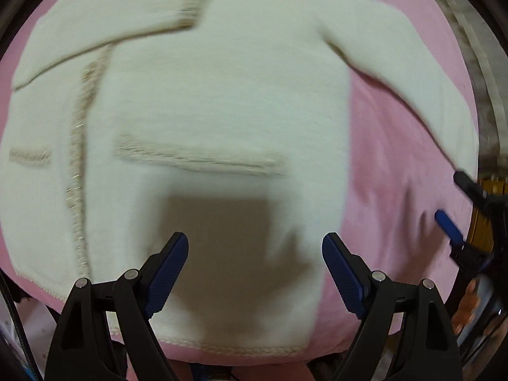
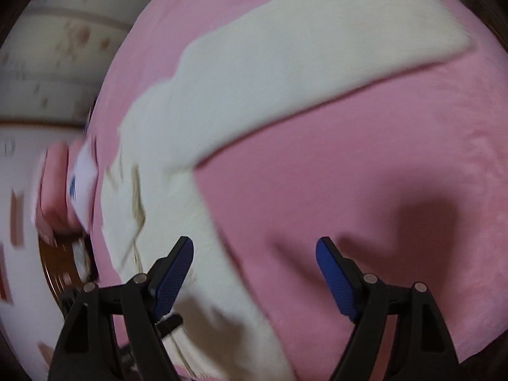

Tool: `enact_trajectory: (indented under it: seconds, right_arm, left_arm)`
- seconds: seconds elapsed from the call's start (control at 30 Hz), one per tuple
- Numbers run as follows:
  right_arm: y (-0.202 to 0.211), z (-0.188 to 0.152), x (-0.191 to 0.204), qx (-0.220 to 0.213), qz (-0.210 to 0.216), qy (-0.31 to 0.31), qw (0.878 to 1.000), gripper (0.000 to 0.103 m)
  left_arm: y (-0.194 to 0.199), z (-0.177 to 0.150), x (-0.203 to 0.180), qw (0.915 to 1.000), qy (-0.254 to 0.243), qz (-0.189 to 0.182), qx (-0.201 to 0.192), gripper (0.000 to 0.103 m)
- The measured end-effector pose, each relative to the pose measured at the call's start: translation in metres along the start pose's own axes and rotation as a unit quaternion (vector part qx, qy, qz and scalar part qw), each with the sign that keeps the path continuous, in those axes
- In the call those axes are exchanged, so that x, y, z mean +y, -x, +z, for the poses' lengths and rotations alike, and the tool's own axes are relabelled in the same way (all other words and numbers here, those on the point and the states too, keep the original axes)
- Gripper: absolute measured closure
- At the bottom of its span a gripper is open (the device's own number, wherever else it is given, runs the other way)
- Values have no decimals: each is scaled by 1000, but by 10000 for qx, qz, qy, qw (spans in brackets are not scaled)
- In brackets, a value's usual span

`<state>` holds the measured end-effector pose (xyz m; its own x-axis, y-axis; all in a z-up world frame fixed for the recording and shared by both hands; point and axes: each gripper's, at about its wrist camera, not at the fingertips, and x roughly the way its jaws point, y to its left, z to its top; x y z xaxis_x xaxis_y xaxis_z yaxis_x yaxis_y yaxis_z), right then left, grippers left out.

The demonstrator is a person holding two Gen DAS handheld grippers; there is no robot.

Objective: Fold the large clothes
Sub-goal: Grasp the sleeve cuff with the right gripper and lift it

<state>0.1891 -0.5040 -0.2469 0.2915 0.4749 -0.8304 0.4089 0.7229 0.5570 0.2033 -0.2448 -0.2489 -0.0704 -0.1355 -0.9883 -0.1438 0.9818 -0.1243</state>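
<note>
A cream cardigan lies spread front-up on a pink blanket, one sleeve folded across the chest, the other sleeve stretched out to the side. The left gripper hovers over the hem with its jaws apart, holding nothing. The right gripper hangs empty too, jaws apart, above the blanket beside the garment's edge. The main risk is that a pinch catches the soft blanket along with the knit, dragging both and spoiling the fold. Both views are motion-blurred, so aim may be off.
</note>
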Motion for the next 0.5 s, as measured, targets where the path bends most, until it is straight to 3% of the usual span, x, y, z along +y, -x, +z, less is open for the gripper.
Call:
enact_trajectory:
  seconds: [0.13,0.3,0.5]
  right_arm:
    - [23,35,-59,-656,42,-743,9951,23]
    - [35,71,-118,-1703,56,-1462,9745,23]
    - [28,100,-131,-2627,534,-1693,9484,24]
  left_arm:
    - [-10,2,-42,9994,-332,30,44,18]
    - [-13,7,-68,9995,-291,-108,-61,18]
    - [-4,24,-64,9989,-338,73,-302,18]
